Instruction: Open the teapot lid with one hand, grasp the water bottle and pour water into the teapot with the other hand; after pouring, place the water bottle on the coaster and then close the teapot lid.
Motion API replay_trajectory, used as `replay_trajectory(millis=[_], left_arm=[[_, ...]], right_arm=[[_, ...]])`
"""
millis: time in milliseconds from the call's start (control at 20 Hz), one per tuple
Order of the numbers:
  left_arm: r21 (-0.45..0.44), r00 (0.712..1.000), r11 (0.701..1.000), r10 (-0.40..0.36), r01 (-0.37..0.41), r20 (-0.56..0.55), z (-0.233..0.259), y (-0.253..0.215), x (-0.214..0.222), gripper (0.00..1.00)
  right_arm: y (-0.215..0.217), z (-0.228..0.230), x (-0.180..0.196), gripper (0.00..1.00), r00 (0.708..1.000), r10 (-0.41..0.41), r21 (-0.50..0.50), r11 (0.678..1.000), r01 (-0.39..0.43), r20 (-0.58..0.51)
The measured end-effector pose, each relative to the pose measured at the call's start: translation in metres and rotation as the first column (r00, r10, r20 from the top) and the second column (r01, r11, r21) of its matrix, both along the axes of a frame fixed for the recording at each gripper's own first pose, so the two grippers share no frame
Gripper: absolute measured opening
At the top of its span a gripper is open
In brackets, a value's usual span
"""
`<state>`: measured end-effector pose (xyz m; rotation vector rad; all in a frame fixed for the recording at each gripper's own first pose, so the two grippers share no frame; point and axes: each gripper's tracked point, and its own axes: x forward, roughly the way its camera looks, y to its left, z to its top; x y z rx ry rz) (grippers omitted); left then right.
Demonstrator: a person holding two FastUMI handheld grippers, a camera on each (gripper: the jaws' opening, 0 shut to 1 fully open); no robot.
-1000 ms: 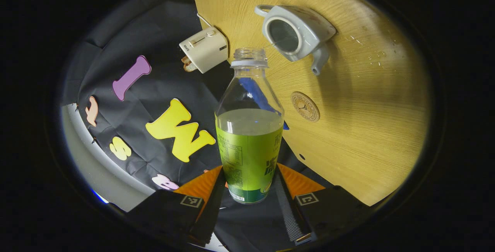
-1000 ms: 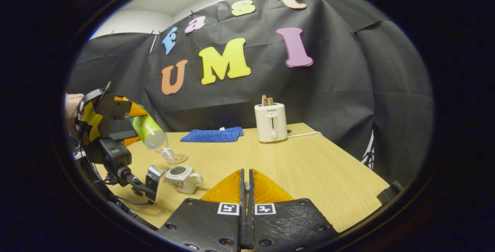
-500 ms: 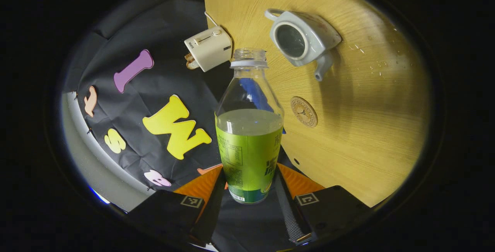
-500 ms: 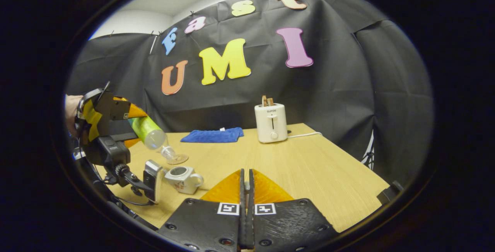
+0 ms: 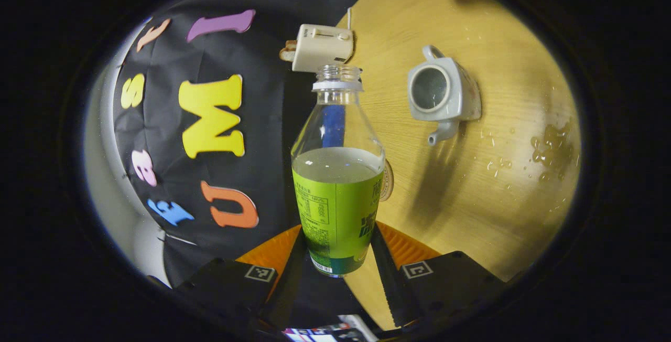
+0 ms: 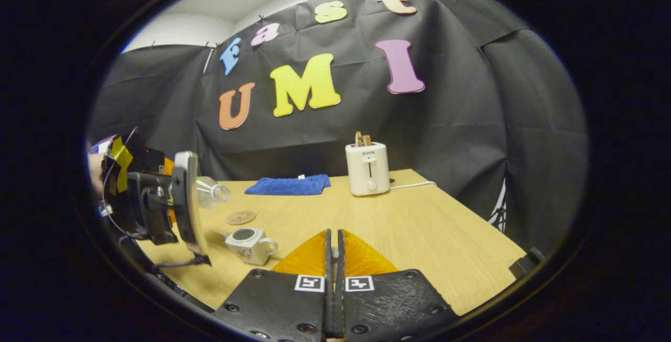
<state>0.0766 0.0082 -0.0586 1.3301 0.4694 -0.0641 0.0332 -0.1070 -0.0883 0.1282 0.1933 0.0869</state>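
Still uncapped and about half full, so liable to slosh: water bottle [image 5: 337, 174] clenched near its base by left gripper [image 5: 335, 274], lying close to level in the right gripper view. Could miss the coaster [image 6: 241, 217], half hidden just behind the bottle. Risk of skidding too, given puddles [image 5: 550, 148] on the wooden table [image 5: 498, 216] right of the lidless teapot [image 5: 440, 93]. Right gripper [image 6: 333, 279] pinched tight; lid between its fingers not discernible. Far ahead, toaster [image 6: 368, 168], blue cloth [image 6: 288, 184].

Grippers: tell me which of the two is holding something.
The left gripper: its fingers clamp the water bottle, held above the table. The right gripper is shut with nothing visible between its fingers.
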Motion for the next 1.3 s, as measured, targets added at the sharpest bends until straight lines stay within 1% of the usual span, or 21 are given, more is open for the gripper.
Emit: replay_trajectory(millis=[100, 150, 200, 250, 300, 400, 450, 550, 600, 650, 700, 750, 800, 900, 950, 1000, 1050, 1100, 1200, 1300], left_arm=[[-0.145, 0.999, 0.988, 0.044, -0.044, -0.001, -0.002, 0.005, -0.001, 0.72], [-0.219, 0.998, 0.974, 0.064, -0.065, -0.01, -0.006, 0.006, -0.001, 0.72], [-0.294, 0.996, 0.952, 0.087, -0.088, -0.014, -0.008, 0.01, -0.003, 0.73], [-0.378, 0.993, 0.919, 0.114, -0.11, -0.01, -0.009, 0.011, -0.003, 0.73], [-0.445, 0.991, 0.887, 0.135, -0.125, -0.008, -0.011, 0.013, -0.007, 0.73], [-0.583, 0.985, 0.801, 0.175, -0.134, 0.014, -0.008, 0.014, -0.01, 0.73], [-0.648, 0.981, 0.751, 0.19, -0.122, 0.035, -0.004, 0.012, -0.01, 0.73], [-0.764, 0.975, 0.636, 0.22, -0.11, 0.043, -0.002, 0.006, -0.01, 0.73], [-0.802, 0.973, 0.588, 0.229, -0.104, 0.042, 0.001, 0.003, -0.009, 0.73], [-0.825, 0.97, 0.556, 0.239, -0.099, 0.044, 0.003, 0.001, -0.008, 0.73], [-0.839, 0.968, 0.536, 0.246, -0.093, 0.05, 0.005, 0.002, -0.006, 0.73], [-0.86, 0.966, 0.503, 0.253, -0.08, 0.058, 0.008, 0.0, -0.005, 0.73], [-0.889, 0.966, 0.453, 0.255, -0.07, 0.054, 0.008, -0.002, -0.003, 0.74], [-0.947, 0.967, 0.315, 0.255, -0.059, 0.024, 0.009, -0.011, 0.001, 0.73], [-0.966, 0.966, 0.251, 0.258, -0.052, 0.015, 0.012, -0.013, 0.004, 0.73], [-0.979, 0.965, 0.197, 0.261, -0.043, 0.01, 0.016, -0.016, 0.007, 0.73], [-0.987, 0.964, 0.157, 0.265, -0.035, 0.008, 0.02, -0.017, 0.01, 0.73], [-0.991, 0.963, 0.132, 0.267, -0.022, 0.014, 0.024, -0.016, 0.012, 0.73], [-0.996, 0.964, 0.089, 0.265, -0.005, 0.019, 0.029, -0.014, 0.017, 0.74], [-0.999, 0.967, 0.038, 0.255, 0.006, 0.015, 0.034, -0.017, 0.022, 0.74]], right_arm=[[0.0, 0.002, 0.0, 0.0, 1.0, -0.001, 0.004, 1.0, 0.001, 0.003], [0.001, 0.004, 0.0, 0.0, 1.0, -0.002, 0.003, 1.0, 0.002, 0.005], [0.001, 0.006, 0.0, 0.0, 1.0, -0.004, 0.001, 1.0, 0.004, 0.007], [0.001, 0.007, 0.0, 0.0, 1.0, -0.004, -0.002, 1.0, 0.004, 0.009], [0.002, 0.009, 0.0, 0.0, 1.0, -0.004, -0.003, 1.0, 0.004, 0.012], [0.004, 0.013, 0.001, 0.0, 1.0, -0.002, -0.008, 1.0, 0.002, 0.017], [0.005, 0.015, 0.001, 0.0, 1.0, -0.001, -0.009, 1.0, 0.001, 0.02], [0.008, 0.018, 0.001, 0.0, 1.0, 0.002, -0.009, 1.0, -0.002, 0.025], [0.009, 0.018, 0.003, 0.0, 1.0, 0.004, -0.011, 1.0, -0.003, 0.024], [0.01, 0.019, 0.004, 0.0, 1.0, 0.006, -0.014, 1.0, -0.006, 0.024], [0.012, 0.019, 0.003, 0.0, 1.0, 0.008, -0.017, 1.0, -0.008, 0.025], [0.013, 0.02, 0.003, 0.0, 1.0, 0.009, -0.02, 1.0, -0.008, 0.026], [0.013, 0.02, 0.003, 0.0, 1.0, 0.009, -0.022, 1.0, -0.008, 0.025], [0.015, 0.02, 0.004, 0.0, 1.0, 0.007, -0.025, 1.0, -0.006, 0.022], [0.015, 0.019, 0.004, 0.0, 1.0, 0.005, -0.027, 1.0, -0.004, 0.021], [0.016, 0.018, 0.004, 0.0, 1.0, 0.004, -0.026, 1.0, -0.004, 0.019], [0.016, 0.018, 0.004, 0.0, 1.0, 0.003, -0.027, 1.0, -0.003, 0.019], [0.016, 0.018, 0.005, 0.0, 1.0, 0.004, -0.027, 1.0, -0.003, 0.017], [0.017, 0.018, 0.005, 0.0, 1.0, 0.004, -0.028, 1.0, -0.003, 0.017], [0.017, 0.019, 0.006, 0.0, 1.0, 0.002, -0.026, 1.0, -0.001, 0.019]])
